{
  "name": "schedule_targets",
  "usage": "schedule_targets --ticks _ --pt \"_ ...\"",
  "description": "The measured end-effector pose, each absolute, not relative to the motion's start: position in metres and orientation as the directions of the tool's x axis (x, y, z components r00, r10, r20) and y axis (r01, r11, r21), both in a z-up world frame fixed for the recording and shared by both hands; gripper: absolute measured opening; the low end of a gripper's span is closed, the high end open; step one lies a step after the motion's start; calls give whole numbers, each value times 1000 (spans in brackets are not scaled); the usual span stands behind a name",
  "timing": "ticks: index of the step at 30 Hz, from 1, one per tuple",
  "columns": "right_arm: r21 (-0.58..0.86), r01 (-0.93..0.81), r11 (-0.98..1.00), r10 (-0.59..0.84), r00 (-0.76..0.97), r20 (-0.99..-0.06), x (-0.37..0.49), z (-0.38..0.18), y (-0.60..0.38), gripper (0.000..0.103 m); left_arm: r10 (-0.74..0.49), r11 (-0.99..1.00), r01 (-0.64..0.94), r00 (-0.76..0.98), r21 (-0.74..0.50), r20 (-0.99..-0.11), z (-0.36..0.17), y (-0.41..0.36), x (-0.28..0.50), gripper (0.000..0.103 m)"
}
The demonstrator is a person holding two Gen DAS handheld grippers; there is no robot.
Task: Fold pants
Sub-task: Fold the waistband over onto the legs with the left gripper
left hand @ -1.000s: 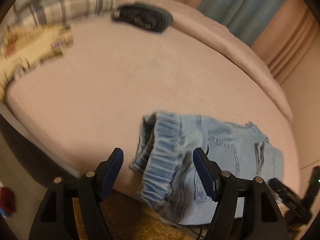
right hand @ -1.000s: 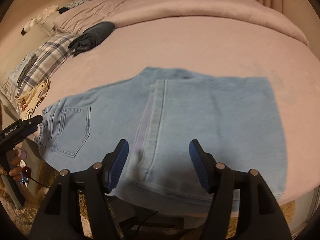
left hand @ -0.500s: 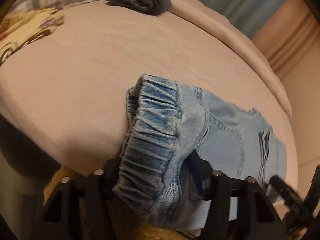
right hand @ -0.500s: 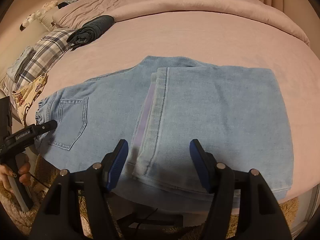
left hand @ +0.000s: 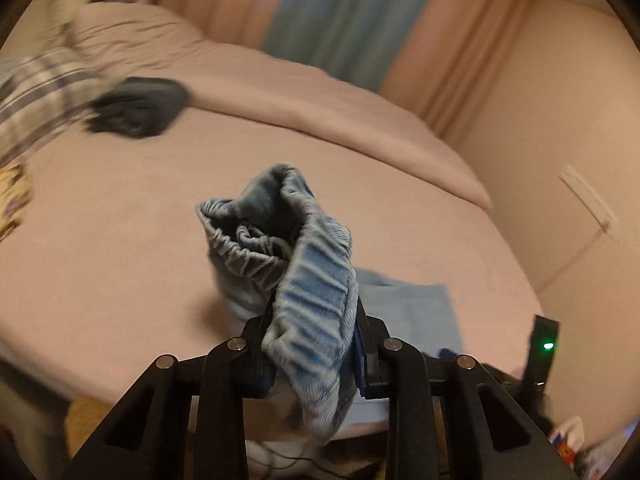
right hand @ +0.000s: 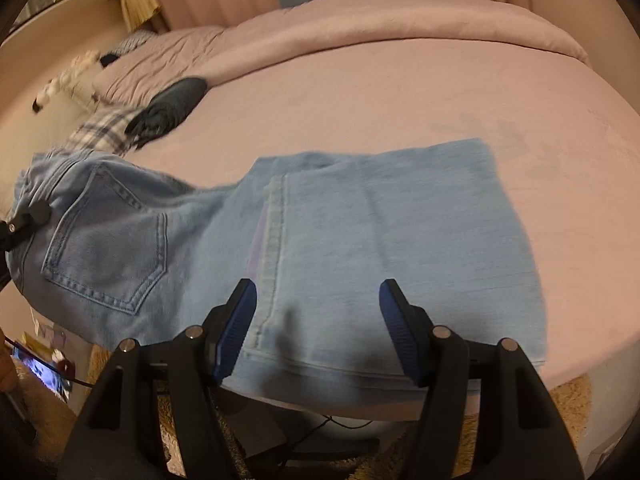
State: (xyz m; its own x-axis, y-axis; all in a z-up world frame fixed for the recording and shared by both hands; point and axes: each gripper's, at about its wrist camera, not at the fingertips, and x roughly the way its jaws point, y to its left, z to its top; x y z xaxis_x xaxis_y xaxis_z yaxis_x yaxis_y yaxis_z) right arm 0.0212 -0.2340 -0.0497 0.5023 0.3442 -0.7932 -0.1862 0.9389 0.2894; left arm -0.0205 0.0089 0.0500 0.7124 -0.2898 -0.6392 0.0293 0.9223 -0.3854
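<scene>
Pants (right hand: 320, 248) of pale blue denim are lying across the near edge of the bed (right hand: 400, 92), and we are seeing them quite differently from our two cameras. Nearest in the left wrist view, our left gripper (left hand: 316, 354) is pinching the gathered elastic waistband (left hand: 312, 292), its black fingers pressed tight against the ribbed, bunched cloth so that the waist is standing up off the mattress in a crumpled open loop. Only this view is showing us the dark inside of that loop. Past it, a flat corner of the folded legs is lying on the sheet.

The right wrist view is giving us the whole spread instead. Our right gripper (right hand: 318, 322) is hovering with its jaws spread wide, the ridged blue pads (right hand: 236, 324) apart above the lower hem and closing on nothing. Between them we are looking at smooth, flat denim with a stitched side seam (right hand: 274, 248) running away from us. To the left, the seat with its stitched patch pocket (right hand: 108, 248) is rising off the bed toward the tip of the left gripper at the frame's edge.

Farther back on the soft pinkish sheet, a dark folded garment (right hand: 168, 112) is resting beside a plaid pillow (right hand: 100, 132). Behind everything, pink and blue curtains (left hand: 332, 20) are hanging in long pleats.
</scene>
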Motion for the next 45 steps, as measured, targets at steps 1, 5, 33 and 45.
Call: schedule_targets --ticks 1,5,33,45 --pt "293 -179 939 344 508 -790 21 -49 -238 63 -324 917 68 703 -394 -633 52 -5 -14 25" --pt "326 -129 937 343 528 -777 18 -47 -260 63 -406 904 173 636 -391 -656 44 -52 14 24" --pt "446 -233 864 496 545 -676 28 -33 -282 66 -253 947 -23 561 -320 -788 -11 -32 39 69" --pt "224 -259 939 334 547 -768 59 -55 -234 31 -205 937 -157 478 -313 -854 -52 -1 18 69"
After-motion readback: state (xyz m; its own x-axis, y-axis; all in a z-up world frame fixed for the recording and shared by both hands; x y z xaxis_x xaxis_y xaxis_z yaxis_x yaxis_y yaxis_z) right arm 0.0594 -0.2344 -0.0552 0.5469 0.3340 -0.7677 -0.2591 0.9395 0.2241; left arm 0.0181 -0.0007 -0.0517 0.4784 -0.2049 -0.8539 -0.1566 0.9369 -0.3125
